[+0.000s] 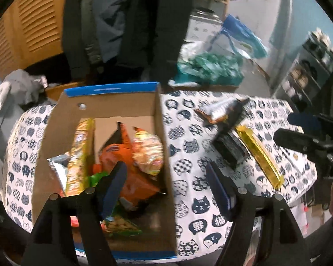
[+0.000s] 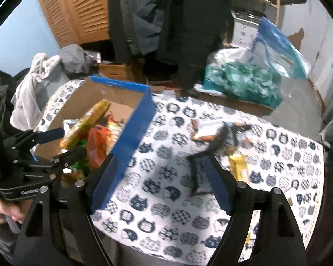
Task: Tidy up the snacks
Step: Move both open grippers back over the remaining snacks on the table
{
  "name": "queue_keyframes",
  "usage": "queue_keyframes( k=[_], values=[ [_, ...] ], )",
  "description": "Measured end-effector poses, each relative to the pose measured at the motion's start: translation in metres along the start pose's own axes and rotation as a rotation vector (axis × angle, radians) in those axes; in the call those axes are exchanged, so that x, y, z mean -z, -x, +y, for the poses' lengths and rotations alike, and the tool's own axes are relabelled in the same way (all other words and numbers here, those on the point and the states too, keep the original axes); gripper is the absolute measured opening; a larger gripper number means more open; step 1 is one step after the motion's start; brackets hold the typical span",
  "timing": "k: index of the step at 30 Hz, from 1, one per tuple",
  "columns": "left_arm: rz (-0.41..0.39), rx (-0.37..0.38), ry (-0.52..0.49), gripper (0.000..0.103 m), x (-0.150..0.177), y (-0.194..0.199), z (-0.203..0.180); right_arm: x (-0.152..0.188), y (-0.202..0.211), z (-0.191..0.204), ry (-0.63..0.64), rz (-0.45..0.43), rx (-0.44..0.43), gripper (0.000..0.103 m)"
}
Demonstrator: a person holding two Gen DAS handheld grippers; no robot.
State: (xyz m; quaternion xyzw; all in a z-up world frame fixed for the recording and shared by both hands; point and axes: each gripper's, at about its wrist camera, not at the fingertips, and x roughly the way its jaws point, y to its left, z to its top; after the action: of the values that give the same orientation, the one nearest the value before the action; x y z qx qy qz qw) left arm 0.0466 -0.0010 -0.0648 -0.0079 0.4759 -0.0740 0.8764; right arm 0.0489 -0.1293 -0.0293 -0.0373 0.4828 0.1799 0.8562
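A cardboard box with blue rims (image 1: pixel 164 137) (image 2: pixel 133 128) stands on the left of the cat-print table and holds several snack packs, among them an orange bag (image 1: pixel 126 166) and a yellow-green pack (image 1: pixel 80 155). My left gripper (image 1: pixel 166 175) is open and empty, straddling the box's right wall. My right gripper (image 2: pixel 161 177) is open and empty above the cloth right of the box. On the table lie a gold bar (image 1: pixel 259 155) (image 2: pixel 239 166), a black pack (image 1: pixel 230 148) (image 2: pixel 208 150) and an orange-silver pack (image 1: pixel 215 110) (image 2: pixel 202 130).
The round table has a cat-print cloth (image 1: pixel 188 177) (image 2: pixel 166 199). Behind it are hanging dark coats (image 1: pixel 144 22), a teal bag pile (image 1: pixel 208 68) (image 2: pixel 244 82), grey clothes (image 2: pixel 40 79) and wooden louvre doors (image 2: pixel 77 6). A shelf rack (image 1: pixel 310 66) stands at right.
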Motion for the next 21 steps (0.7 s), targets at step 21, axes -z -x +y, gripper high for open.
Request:
queue_keyframes(
  k=[21],
  values=[
    [0.101,-0.013,-0.161,0.079,0.005,-0.037,-0.075,0.050,-0.003,-0.103,-0.147,0.052,0.086,0.079]
  ],
)
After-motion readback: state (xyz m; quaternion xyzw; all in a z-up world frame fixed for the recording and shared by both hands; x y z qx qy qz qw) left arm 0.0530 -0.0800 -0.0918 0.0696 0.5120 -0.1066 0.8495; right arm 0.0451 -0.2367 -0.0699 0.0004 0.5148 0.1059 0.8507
